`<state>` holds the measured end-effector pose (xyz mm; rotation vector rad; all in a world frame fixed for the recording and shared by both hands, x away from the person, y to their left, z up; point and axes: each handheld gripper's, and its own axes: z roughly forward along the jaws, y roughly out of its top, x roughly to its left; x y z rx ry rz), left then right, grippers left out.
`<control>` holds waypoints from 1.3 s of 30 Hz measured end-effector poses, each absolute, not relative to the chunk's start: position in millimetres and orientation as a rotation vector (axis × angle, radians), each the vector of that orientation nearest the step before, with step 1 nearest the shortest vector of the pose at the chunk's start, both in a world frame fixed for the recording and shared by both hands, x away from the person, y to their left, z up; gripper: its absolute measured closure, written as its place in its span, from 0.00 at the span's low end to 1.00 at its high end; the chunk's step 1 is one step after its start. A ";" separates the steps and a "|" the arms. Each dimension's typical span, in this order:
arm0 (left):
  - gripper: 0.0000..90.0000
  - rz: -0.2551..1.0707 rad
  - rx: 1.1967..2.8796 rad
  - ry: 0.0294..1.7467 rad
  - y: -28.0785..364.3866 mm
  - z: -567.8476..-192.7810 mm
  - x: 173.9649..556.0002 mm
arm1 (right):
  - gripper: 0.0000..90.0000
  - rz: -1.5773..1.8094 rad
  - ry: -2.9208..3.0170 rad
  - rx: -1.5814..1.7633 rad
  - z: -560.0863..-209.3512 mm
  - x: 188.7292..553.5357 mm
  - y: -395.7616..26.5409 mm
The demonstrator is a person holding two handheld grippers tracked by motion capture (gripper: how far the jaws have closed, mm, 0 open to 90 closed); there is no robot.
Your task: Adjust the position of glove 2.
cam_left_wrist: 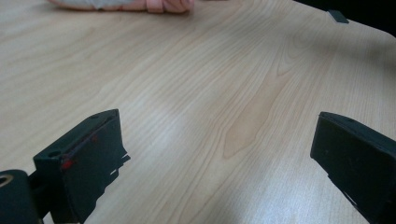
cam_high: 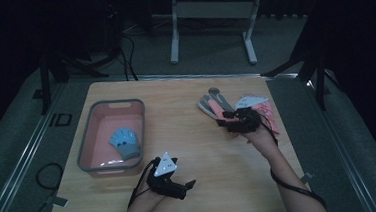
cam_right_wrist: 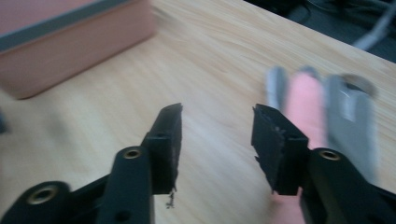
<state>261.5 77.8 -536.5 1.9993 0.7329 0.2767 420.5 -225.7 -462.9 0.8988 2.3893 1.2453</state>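
Observation:
A pink bin with a grey rim (cam_high: 85,138) stands on the left of the wooden table (cam_high: 204,155), and a blue glove (cam_high: 125,142) lies inside it. A grey glove (cam_high: 206,105) and a pink glove (cam_high: 221,103) lie in a small pile at the back right. My right gripper (cam_high: 224,119) is at the near edge of that pile, jaws partly apart with bare wood between them (cam_right_wrist: 217,123). The pink glove (cam_right_wrist: 306,98) and grey glove (cam_right_wrist: 351,116) lie blurred just beyond its right jaw. My left gripper (cam_high: 190,184) hovers low near the front edge, open and empty (cam_left_wrist: 219,154).
The bin's side wall (cam_right_wrist: 70,44) shows at the upper left of the right gripper view. Pink fabric (cam_left_wrist: 140,4) lies at the far edge of the left gripper view. Beyond the table stand a white frame (cam_high: 209,14) and cables on the floor.

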 end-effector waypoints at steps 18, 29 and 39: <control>0.03 0.277 2.007 0.674 77.3 -549.8 252.0 | 0.70 0.957 2.330 1.161 -501.8 507.7 -244.5; 0.03 0.268 2.001 0.680 78.9 -550.7 251.5 | 0.80 0.854 2.422 1.126 -528.3 521.9 -228.5; 0.03 0.283 1.993 0.702 79.9 -552.2 253.1 | 0.98 0.899 2.313 1.286 -510.8 504.1 -219.9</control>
